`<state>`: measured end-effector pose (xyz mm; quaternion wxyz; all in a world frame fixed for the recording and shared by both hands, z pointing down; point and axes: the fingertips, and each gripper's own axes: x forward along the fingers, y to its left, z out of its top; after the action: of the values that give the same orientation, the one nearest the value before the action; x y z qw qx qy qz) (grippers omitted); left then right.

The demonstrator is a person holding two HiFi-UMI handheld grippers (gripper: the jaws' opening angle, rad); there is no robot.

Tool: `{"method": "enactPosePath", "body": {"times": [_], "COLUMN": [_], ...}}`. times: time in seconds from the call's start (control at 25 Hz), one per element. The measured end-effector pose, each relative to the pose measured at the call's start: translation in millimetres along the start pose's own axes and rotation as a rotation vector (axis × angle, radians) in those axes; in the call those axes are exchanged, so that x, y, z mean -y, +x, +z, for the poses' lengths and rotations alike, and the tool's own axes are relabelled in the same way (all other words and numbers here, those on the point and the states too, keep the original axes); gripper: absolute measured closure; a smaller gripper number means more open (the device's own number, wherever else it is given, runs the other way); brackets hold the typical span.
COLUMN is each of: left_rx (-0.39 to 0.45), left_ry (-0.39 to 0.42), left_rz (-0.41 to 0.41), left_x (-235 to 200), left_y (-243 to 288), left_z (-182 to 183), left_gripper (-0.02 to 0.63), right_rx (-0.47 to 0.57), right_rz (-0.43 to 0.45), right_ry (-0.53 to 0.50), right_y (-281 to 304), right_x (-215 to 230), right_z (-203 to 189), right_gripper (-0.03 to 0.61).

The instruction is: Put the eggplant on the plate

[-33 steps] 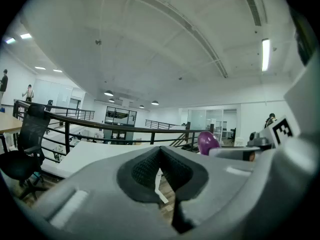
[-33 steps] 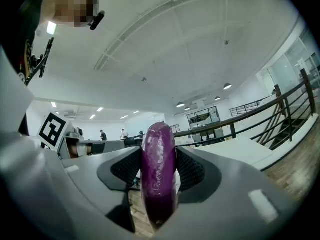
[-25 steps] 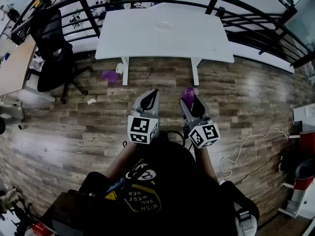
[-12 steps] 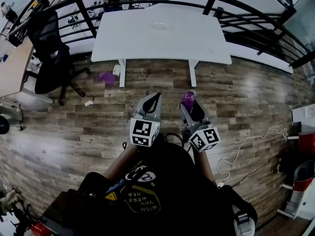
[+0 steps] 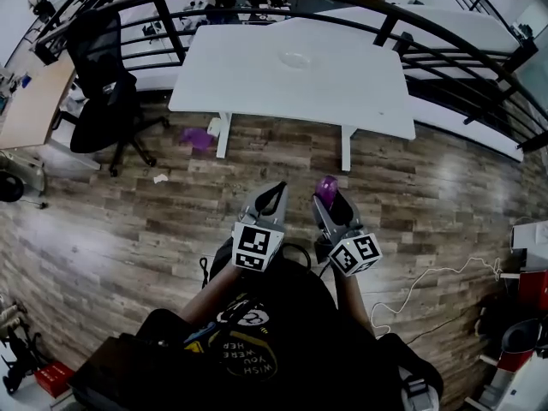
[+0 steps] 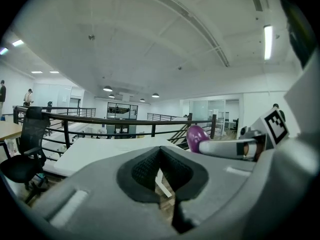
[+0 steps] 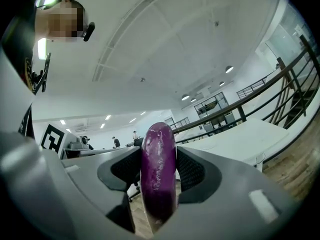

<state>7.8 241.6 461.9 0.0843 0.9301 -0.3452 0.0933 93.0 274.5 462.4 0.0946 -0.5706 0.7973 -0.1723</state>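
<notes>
A purple eggplant (image 7: 158, 174) stands upright between the pads of my right gripper (image 7: 159, 151), which is shut on it. In the head view the eggplant (image 5: 327, 187) sticks out of the right gripper (image 5: 330, 197) above the wooden floor, short of the white table (image 5: 257, 84). A pale round plate (image 5: 295, 58) lies on the table's far middle. My left gripper (image 5: 276, 192) is beside the right one, shut with nothing in it (image 6: 160, 151). The left gripper view shows the eggplant (image 6: 196, 134) off to its right.
A black office chair (image 5: 98, 75) stands left of the table. A black railing (image 5: 445, 54) curves behind and right of it. A purple scrap (image 5: 195, 135) lies by the table leg, and a white cable (image 5: 428, 259) trails on the floor at right.
Both grippers have sunk a little and sit lower in the head view. The right one still holds the eggplant. The camera has shifted slightly, so the table lies a bit further right.
</notes>
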Motion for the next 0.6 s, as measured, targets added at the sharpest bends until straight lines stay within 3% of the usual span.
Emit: {"method": "enactPosePath", "body": {"times": [0.28, 0.6], "left_rx": [-0.01, 0.013], "left_ry": [-0.05, -0.054], "left_rz": [-0.001, -0.039], "left_x": [-58.4, -151.0], "left_y": [56.2, 124.2], "left_z": [6.7, 47.8], "left_gripper": [0.609, 0.609], "right_rx": [-0.033, -0.027], "right_rz": [0.004, -0.005], "right_ry": [-0.004, -0.022], "right_y": [64.7, 178.4], "right_x": [26.1, 54.8], "right_z": [4.1, 35.1], "right_gripper": [0.354, 0.354]}}
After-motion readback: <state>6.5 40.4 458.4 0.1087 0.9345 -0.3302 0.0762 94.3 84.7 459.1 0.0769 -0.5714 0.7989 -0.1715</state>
